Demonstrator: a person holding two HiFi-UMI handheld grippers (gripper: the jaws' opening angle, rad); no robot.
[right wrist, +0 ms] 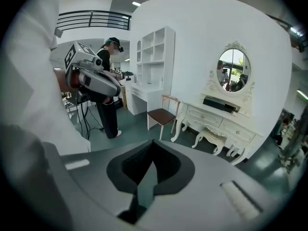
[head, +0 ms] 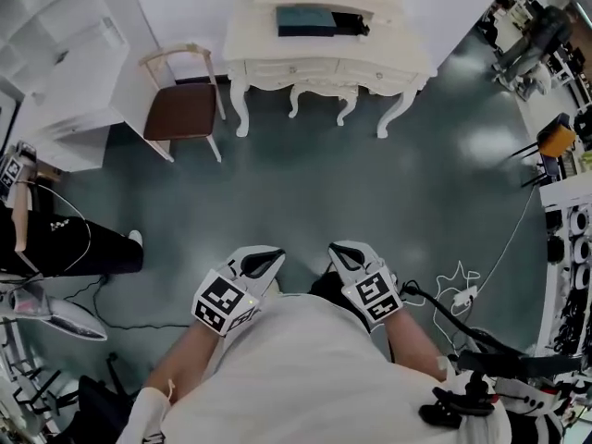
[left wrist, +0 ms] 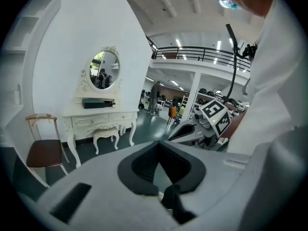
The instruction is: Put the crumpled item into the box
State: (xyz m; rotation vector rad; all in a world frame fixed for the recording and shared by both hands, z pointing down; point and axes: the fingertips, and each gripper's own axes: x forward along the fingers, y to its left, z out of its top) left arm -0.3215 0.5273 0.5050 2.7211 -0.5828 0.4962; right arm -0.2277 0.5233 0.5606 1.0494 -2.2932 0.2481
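**A:** Entry one, the box?
**B:** Dark box [head: 310, 19], flat, lying on the cream carved tabletop [head: 398, 44], toward its back edge and below the oval mirror [left wrist: 104, 70]. I cannot pick out the crumpled item in any view.

**A:** The tools?
**B:** Left tool [head: 266, 260]: jaws pressed together, nothing between them. Right tool [head: 340, 252]: jaws likewise pressed together, nothing between them. The two are held side by side close to the person's body, well apart from the tabletop, with their tips tilted down and pointing toward it.

**A:** Around the tabletop?
**B:** Stool [left wrist: 106, 134], tucked between its legs. Chair [head: 182, 107] with a brown seat, just off its left end in the head view. White shelving [right wrist: 151, 57], beyond the chair on that same side. A person in dark trousers [right wrist: 108, 109] stands farther out that way, well apart from the tabletop. Grey-green floor [head: 351, 192], between the tabletop and the tools.
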